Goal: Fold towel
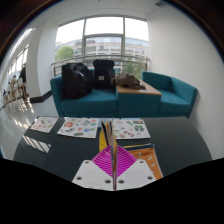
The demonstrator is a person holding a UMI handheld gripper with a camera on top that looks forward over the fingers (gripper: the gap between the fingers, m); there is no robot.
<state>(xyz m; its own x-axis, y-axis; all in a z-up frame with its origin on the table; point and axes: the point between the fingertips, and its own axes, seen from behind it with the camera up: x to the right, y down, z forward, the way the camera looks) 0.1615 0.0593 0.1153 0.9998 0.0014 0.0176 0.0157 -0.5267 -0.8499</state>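
My gripper is shut, its two magenta pads pressed together over a dark table. A thin grey strip of cloth, the towel, stands up edge-on between the pads and rises just beyond the fingertips. An orange and yellow part lies on the table just right of the fingers; I cannot tell whether it belongs to the same towel. The rest of the towel is hidden by the fingers.
Several patterned flat sheets lie along the table's far edge. Beyond stands a teal sofa with black bags and a wooden side table, before large windows.
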